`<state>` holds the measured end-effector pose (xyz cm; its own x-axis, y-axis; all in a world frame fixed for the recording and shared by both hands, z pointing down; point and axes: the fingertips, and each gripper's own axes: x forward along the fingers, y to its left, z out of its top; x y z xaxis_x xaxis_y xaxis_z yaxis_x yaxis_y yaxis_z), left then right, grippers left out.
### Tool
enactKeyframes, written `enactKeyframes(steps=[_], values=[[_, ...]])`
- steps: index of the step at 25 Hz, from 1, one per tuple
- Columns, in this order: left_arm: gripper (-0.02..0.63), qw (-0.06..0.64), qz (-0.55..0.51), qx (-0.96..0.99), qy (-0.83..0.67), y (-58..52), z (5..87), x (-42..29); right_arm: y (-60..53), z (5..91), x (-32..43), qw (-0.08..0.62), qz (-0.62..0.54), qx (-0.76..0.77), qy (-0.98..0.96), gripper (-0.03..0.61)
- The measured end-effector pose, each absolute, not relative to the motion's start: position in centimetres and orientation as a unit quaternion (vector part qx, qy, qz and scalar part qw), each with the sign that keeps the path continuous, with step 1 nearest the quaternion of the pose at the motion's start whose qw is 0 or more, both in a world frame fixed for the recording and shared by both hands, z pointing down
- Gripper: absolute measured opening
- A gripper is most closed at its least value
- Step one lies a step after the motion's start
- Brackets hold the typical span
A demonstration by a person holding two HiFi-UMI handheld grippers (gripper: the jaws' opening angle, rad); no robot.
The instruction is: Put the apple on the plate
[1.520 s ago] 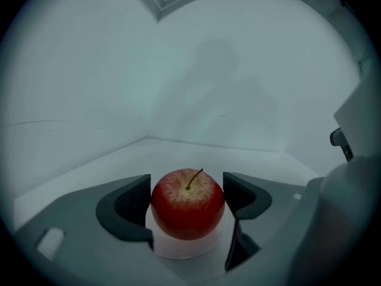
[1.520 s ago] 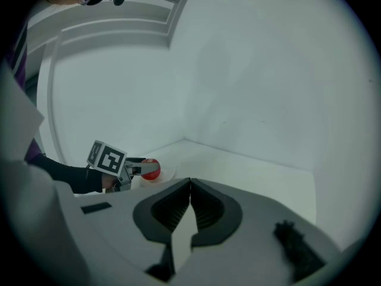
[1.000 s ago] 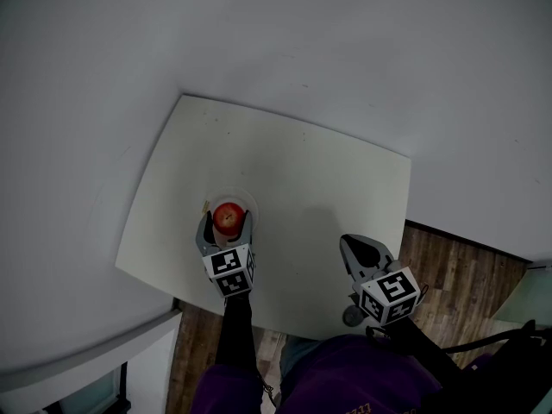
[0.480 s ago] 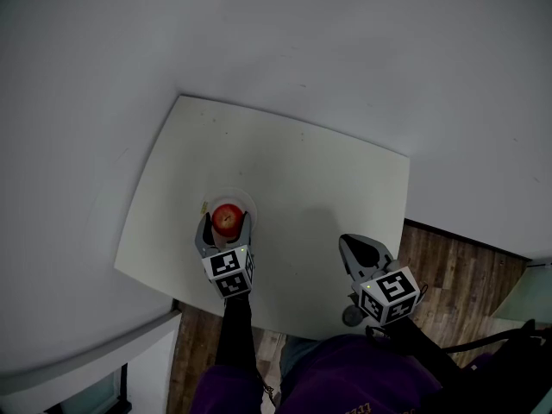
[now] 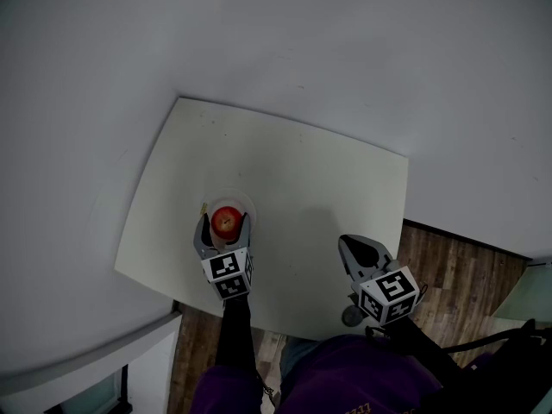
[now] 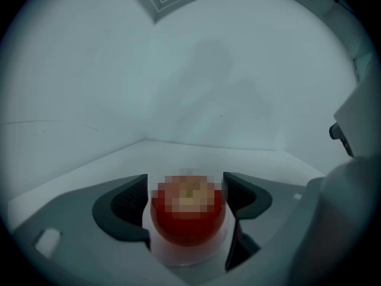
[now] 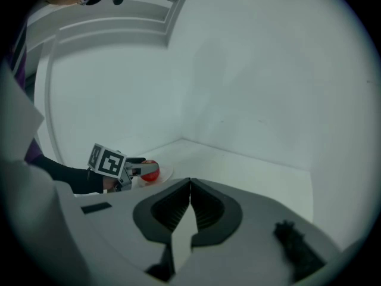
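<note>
A red apple (image 5: 226, 222) sits on a small white plate (image 5: 235, 198) near the front left of the pale table (image 5: 302, 171). My left gripper (image 5: 225, 222) is shut on the apple, one jaw against each side. In the left gripper view the apple (image 6: 189, 213) fills the gap between the dark pads, with the plate (image 6: 190, 258) under it. My right gripper (image 5: 359, 248) hovers over the table's front right edge, shut with nothing in it. Its own view shows the jaws (image 7: 190, 186) meeting, and far left the apple (image 7: 150, 171) in the left gripper (image 7: 134, 166).
White walls close in the table at the back and left. Wooden floor (image 5: 448, 266) shows past the table's right and front edges. A white ledge (image 5: 86, 352) stands at the lower left.
Hardly anything has moved. The left gripper and apple have shifted a touch toward me over the plate. The right gripper stays put.
</note>
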<state>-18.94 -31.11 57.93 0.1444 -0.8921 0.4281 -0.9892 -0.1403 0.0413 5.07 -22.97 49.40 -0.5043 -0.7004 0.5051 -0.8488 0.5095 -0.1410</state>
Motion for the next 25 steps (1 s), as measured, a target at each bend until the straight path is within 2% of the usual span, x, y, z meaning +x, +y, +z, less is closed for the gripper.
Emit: enactKeyframes(steps=[17,21,25], values=[[0.372,0.113,0.116,0.750,-0.641,-28.5,52.7,-18.1,-22.3,48.6,4.3,0.184,0.186,0.443,-0.858,0.012],[0.295,0.096,0.101,0.758,-0.637,-26.9,51.0,-17.2,-21.9,48.2,4.1,0.177,0.183,0.437,-0.863,0.012],[0.122,0.070,0.101,0.755,-0.644,-24.7,49.9,-16.3,-21.4,47.8,3.8,0.171,0.177,0.430,-0.869,0.012]])
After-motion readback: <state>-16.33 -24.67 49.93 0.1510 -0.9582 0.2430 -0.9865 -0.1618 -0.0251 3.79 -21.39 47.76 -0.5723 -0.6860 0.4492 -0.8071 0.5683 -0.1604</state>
